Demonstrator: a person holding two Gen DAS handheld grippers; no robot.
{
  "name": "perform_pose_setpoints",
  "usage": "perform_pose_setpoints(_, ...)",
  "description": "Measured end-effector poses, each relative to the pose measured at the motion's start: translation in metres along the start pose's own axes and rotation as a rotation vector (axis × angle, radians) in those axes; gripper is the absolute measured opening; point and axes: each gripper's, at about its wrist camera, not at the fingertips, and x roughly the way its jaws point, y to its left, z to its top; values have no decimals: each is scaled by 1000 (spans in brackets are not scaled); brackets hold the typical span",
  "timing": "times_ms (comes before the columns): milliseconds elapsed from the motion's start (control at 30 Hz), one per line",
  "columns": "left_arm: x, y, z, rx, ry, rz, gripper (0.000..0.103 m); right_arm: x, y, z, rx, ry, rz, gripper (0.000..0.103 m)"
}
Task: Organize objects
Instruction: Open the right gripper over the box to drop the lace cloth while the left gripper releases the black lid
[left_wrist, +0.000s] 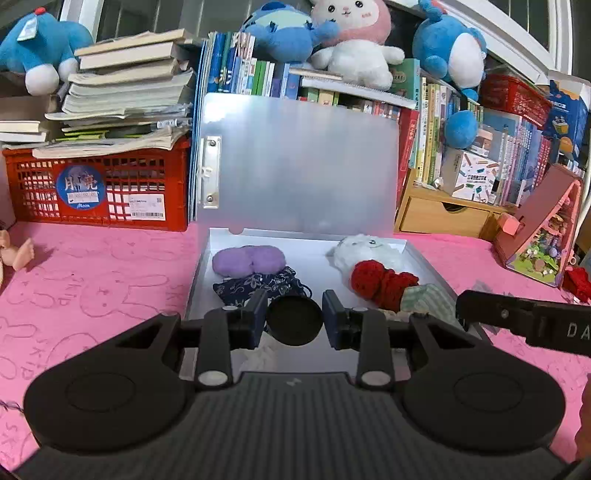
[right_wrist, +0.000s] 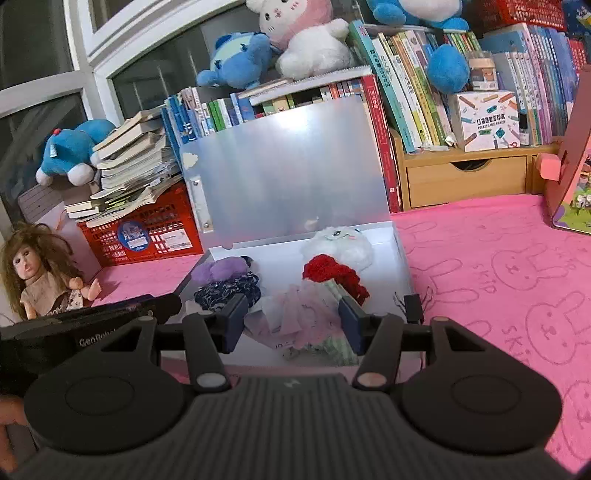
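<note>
Item: black round disc (left_wrist: 293, 320), clenched in our left claw (left_wrist: 294, 319), poised above the open box's (left_wrist: 424, 258) near edge, box lying dead ahead; right claw (right_wrist: 291, 320) released, empty, alongside.

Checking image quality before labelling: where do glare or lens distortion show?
Left wrist view: soft glare on the frosted translucent box lid, and the white window frame bows into a curve. Right wrist view: similar sheen on the lid, dark corners, no obvious blur.
</note>
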Motion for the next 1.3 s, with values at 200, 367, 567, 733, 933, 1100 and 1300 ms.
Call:
perform_pose_setpoints(200, 19, -2, 1, 19, 10, 8, 38, 18, -6, 11, 47, 29, 29, 58)
perform_pose_setpoints(367, 35, -4, -6, 30, 36, 15, 38, 36, -5, 14, 64, 58, 43, 58)
perform_pose_setpoints(567, 55, -8, -13, 36, 65, 23, 38, 70, -1, 21, 83, 101, 60, 58)
perform_pose_setpoints(733, 70, -9, -17, 53, 91, 36, 38, 94, 2, 19, 67, 139, 30, 58)
perform_pose_setpoints(933, 78, -10, -21, 78, 86, 35, 38, 110, 2, 11, 64, 163, 17, 58)
perform_pose_setpoints(1100, 86, -7, -26, 57, 123, 35, 38, 116, 0, 7, 78, 174, 19, 58)
perform_pose_setpoints(1300, 86, -9, -29, 73, 122, 32, 38, 115, -2, 8, 93, 160, 19, 71)
